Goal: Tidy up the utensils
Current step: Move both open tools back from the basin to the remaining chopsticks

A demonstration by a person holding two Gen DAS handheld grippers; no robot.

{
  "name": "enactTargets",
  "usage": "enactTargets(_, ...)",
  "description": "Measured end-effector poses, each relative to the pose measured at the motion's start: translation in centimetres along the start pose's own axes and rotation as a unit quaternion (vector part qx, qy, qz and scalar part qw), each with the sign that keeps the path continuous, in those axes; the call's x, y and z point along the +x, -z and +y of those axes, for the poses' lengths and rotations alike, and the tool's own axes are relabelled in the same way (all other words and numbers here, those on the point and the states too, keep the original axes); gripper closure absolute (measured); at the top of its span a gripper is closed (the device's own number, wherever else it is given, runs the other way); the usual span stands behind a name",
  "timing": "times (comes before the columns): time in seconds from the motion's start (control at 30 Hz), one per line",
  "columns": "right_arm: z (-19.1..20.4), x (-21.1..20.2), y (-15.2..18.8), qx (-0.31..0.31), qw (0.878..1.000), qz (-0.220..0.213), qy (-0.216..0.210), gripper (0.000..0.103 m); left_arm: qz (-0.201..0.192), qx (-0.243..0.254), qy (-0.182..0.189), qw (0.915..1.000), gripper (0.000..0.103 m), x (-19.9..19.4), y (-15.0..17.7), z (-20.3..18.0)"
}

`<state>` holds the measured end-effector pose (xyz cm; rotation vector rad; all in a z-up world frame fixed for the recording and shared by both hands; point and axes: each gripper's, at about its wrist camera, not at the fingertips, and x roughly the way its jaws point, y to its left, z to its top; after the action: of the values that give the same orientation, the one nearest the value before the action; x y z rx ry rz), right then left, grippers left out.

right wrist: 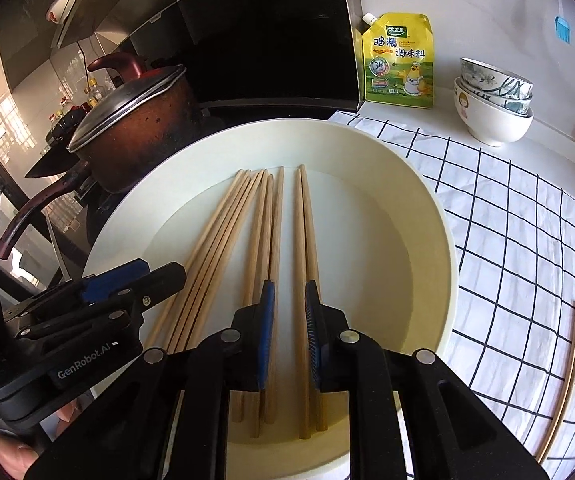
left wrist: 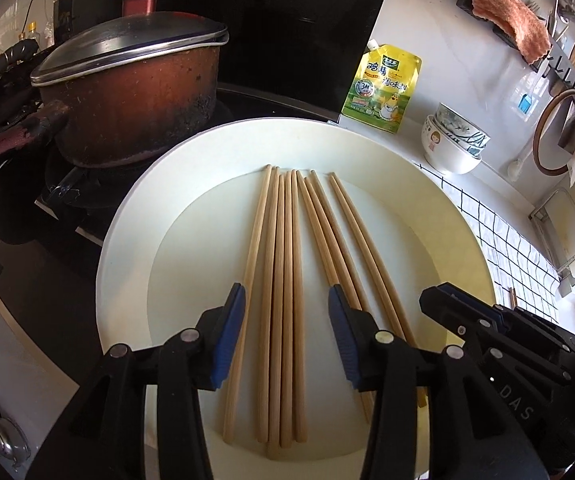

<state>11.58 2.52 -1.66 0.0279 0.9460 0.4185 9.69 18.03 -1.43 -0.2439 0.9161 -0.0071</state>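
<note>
The left tool [left wrist: 286, 300] hangs low over the plate [left wrist: 127, 248] with its jaws spread wide around the left bunch of chopsticks [left wrist: 283, 280], gripping nothing. The right tool [right wrist: 290, 294] sits just beside it, its jaws narrowed around the rightmost pair [right wrist: 305, 260] but with a gap on either side, so I judge it released rather than clamped. Most of the sorting looks undone: about nine chopsticks lie fanned in the plate, roughly parallel, thin ends pointing away. One pair [right wrist: 567, 380] already lies on the checked cloth [right wrist: 527, 240] to the right, well apart from the plate, perhaps the first set moved out. The plate's raised rim may hamper a low pickup. Beyond it stand a lidded pot [left wrist: 127, 104] on the stove, close to the plate's left edge, a yellow seasoning pouch [right wrist: 401, 60] and stacked bowls [right wrist: 493, 100] on the table.
</note>
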Motion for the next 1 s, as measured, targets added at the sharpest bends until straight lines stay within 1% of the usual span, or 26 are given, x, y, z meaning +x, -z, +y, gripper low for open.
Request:
enactTargets(0.07,-0.2,-0.6,0.3,0.002,1.000,-0.005,0.000,0.088,-0.002,0.002,0.000,1.0000,0.060,-0.4,0.3,-0.3)
enactTargets(0.13,-0.4,-1.2,0.6,0.004,1.000,-0.009,0.003,0.088,-0.006,0.004,0.000,1.0000,0.055,-0.8,0.5,-0.7)
enactTargets(0.33,-1.1,-3.0,1.5,0.011,1.000,-0.023,0.006,0.088,-0.008,0.014,0.001,0.9999,0.053,-1.6,1.3,-2.1)
enactTargets(0.4,-1.5,-3.6,1.9,0.013,0.999,-0.028,0.009,0.085,-0.008,0.017,0.002,0.9998,0.050,-1.8,1.6,-2.7)
enactTargets(0.47,-1.9,-4.3,2.3,0.015,0.999,-0.033,0.012,0.083,-0.007,0.023,0.001,0.9997,0.050,-1.9,1.9,-3.3)
enactTargets(0.57,-2.7,-5.3,2.9,0.020,0.999,-0.041,0.019,0.082,-0.009,0.031,0.002,0.9995,0.050,-2.4,2.3,-4.3)
enactTargets(0.6,-3.0,-5.7,3.2,0.022,0.999,-0.044,0.023,0.082,-0.010,0.034,0.004,0.9994,0.048,-2.6,2.5,-4.6)
enactTargets(0.7,-4.2,-6.9,4.0,0.031,0.998,-0.052,0.031,0.079,-0.015,0.041,0.010,0.9990,0.045,-3.0,2.9,-5.7)
enactTargets(0.8,-5.6,-8.2,4.9,0.040,0.996,-0.061,0.044,0.075,-0.016,0.054,0.018,0.9983,0.044,-3.4,3.6,-7.2)
enactTargets(0.87,-6.7,-9.0,5.7,0.048,0.995,-0.066,0.053,0.075,-0.016,0.061,0.025,0.9977,0.043,-3.6,4.0,-8.2)
enactTargets(0.93,-7.9,-9.9,6.5,0.057,0.994,-0.069,0.063,0.074,-0.016,0.067,0.036,0.9970,0.038,-3.8,4.5,-9.3)
enactTargets(1.0,-9.2,-10.6,7.4,0.067,0.993,-0.070,0.074,0.071,-0.015,0.072,0.047,0.9962,0.036,-4.1,4.9,-10.3)
